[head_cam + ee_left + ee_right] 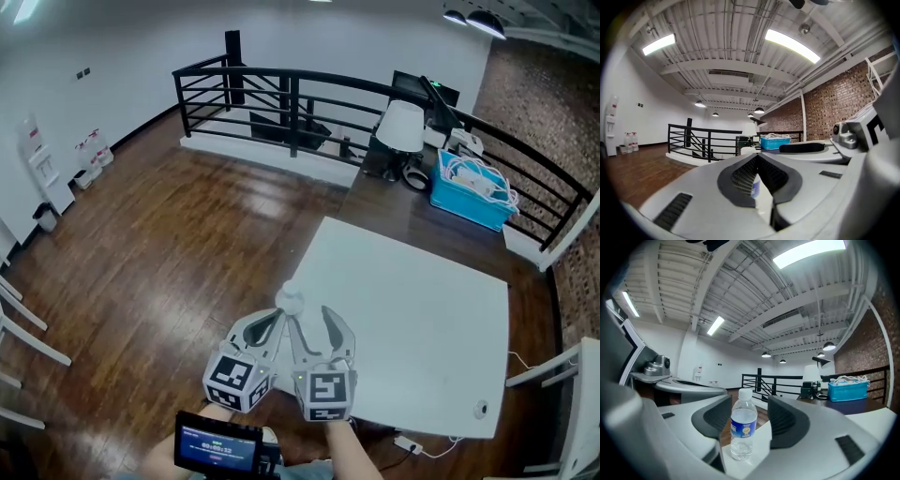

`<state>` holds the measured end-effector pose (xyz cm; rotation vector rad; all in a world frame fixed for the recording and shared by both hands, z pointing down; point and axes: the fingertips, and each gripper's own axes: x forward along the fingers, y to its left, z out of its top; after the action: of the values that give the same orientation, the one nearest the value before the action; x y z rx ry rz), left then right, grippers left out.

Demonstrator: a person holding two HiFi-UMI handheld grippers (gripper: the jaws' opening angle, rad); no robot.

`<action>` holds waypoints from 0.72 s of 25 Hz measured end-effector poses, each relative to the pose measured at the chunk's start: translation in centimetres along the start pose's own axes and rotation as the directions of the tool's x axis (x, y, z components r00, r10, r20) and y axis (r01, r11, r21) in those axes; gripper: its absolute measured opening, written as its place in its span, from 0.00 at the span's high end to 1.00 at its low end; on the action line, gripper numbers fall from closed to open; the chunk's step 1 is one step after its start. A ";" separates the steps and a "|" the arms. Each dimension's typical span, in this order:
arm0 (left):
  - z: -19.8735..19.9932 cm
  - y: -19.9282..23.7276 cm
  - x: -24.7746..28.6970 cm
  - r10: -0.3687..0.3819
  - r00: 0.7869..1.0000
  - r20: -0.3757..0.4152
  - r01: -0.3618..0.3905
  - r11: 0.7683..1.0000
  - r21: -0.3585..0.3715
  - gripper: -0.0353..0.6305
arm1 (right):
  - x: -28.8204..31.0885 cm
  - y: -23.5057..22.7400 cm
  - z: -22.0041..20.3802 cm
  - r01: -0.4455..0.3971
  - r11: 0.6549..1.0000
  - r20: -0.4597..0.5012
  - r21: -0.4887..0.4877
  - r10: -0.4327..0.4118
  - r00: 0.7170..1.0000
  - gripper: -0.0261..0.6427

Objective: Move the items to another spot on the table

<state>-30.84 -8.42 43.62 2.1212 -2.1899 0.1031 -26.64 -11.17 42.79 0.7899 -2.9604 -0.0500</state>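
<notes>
A clear water bottle with a white cap and blue label stands upright on the near left corner of the white table. In the right gripper view the bottle stands between the jaws of my right gripper, with a small gap to each dark pad, so the gripper is open. In the head view the right gripper reaches the bottle from the near side. My left gripper lies just left of it, off the table's edge. Its jaws look shut and empty, with a strip of blue label showing behind them.
A blue basket of white cables, a white lamp and monitors sit on a dark desk beyond the table. A black railing runs behind. White chairs stand to the right. A small round fitting is at the table's near right corner.
</notes>
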 end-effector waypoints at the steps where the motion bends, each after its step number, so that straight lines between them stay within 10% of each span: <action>1: 0.3 -0.5 0.1 -0.007 1.000 0.001 0.007 1.000 0.000 0.94 | -0.5 -0.3 0.3 0.008 1.000 0.001 -0.004 -0.008 1.000 0.67; 18: 3.1 -14.3 5.2 -0.194 0.980 0.049 0.193 0.981 0.012 0.94 | -10.4 -10.8 3.3 0.174 0.985 0.022 0.014 -0.174 0.984 0.96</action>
<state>-16.79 -14.38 40.87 2.3515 -1.9969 0.0444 -12.59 -15.30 38.24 1.0549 -2.9068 -0.0515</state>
